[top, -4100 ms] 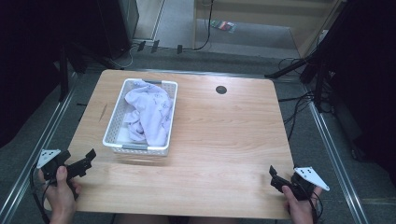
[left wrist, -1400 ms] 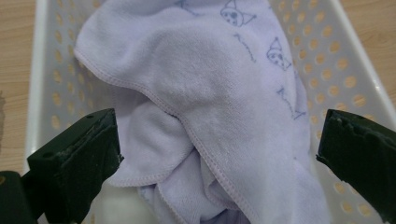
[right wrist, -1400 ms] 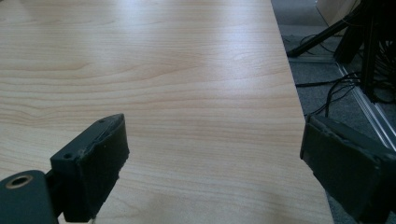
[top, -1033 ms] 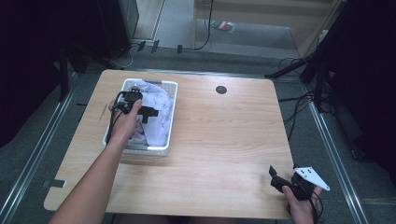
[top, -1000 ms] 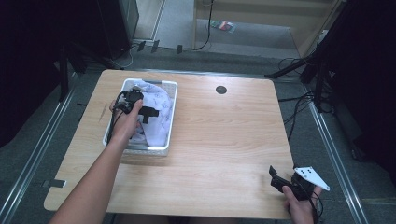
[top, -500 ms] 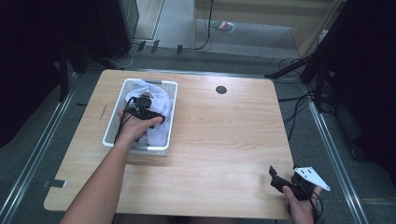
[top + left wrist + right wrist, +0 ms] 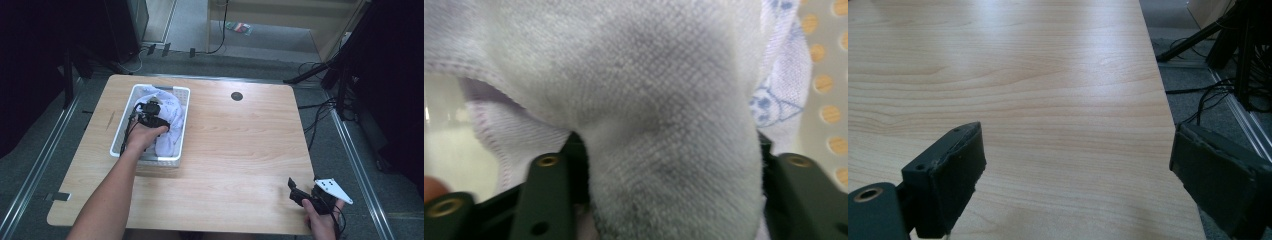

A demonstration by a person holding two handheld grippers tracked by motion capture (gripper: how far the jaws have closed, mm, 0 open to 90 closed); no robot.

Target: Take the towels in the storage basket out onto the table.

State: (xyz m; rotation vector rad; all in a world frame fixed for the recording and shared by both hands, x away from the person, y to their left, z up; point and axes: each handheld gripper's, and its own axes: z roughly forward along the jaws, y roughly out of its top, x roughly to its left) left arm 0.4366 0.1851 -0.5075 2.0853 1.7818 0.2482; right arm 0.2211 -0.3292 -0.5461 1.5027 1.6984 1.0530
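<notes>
High view: the left gripper (image 7: 150, 116) reaches into a white basket (image 7: 181, 125). Its jaws, just closing, pinch a pale towel (image 7: 664, 120). The right gripper (image 7: 1075, 185) stands spread over the table (image 7: 1048, 75).

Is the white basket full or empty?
Full. The white basket is piled with crumpled pale cloths, and the left gripper has just closed its fingers on one.

A basket (image 7: 182, 125) sits on the table's (image 7: 240, 150) far left part — towels (image 7: 172, 132) lie in it; a round hole (image 7: 236, 96) lies right of it, farther back.
</notes>
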